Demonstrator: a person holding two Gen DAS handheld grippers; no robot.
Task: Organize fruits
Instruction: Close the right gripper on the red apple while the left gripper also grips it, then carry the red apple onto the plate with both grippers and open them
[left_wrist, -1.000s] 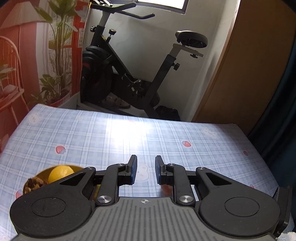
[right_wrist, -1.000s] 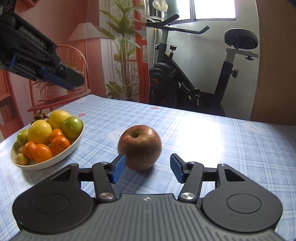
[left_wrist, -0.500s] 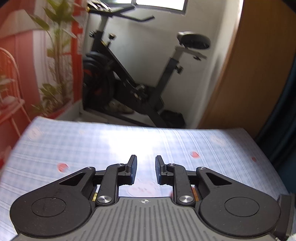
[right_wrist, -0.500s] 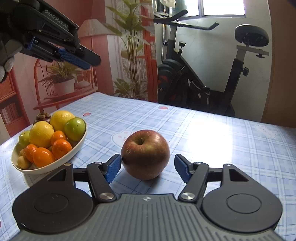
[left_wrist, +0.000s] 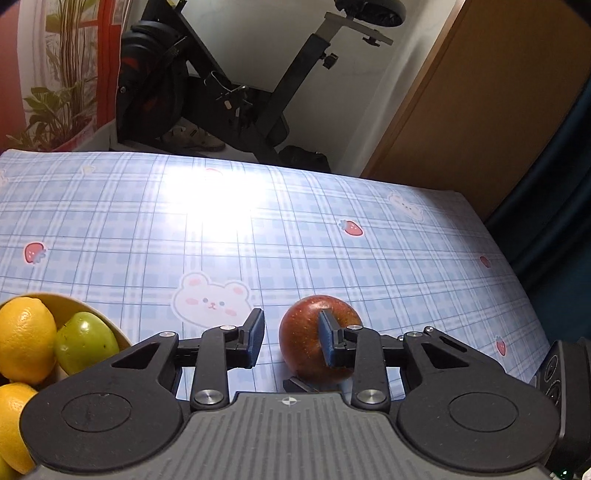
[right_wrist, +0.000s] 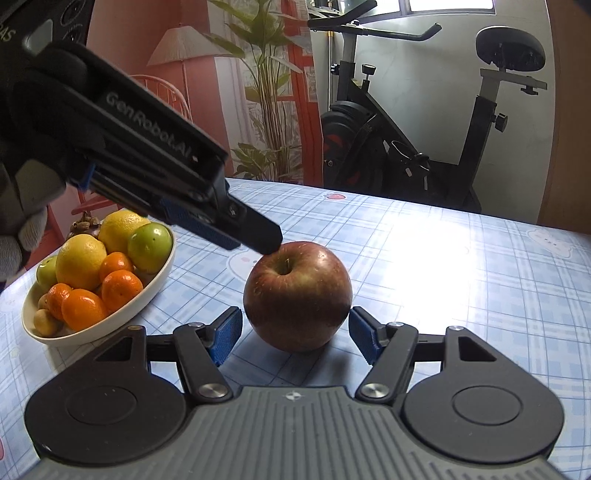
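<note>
1. A round, glossy red apple (right_wrist: 297, 295) is stood on the checked vinyl tabletop (right_wrist: 461, 280), beside an oval bowl (right_wrist: 155, 291) of citrus.
2. The right tongs (right_wrist: 295, 334) are held apart, flanking the apple without contact.
3. The left tongs (left_wrist: 291, 341), just widened slightly, are poised over the apple's top; nothing is gripped.

Red apple (right_wrist: 297, 295) with yellowish flecks, upright on the blue checked cloth, stem hollow facing up, whole and unmarked. At nine to ten o'clock from it in the right wrist view, close but apart: cream oval bowl (right_wrist: 155, 291), heaped with two lemons (right_wrist: 81, 262), green fruits (right_wrist: 149, 242), several small oranges (right_wrist: 83, 308) and a dark brown fruit (right_wrist: 85, 224) at its far rim.
</note>
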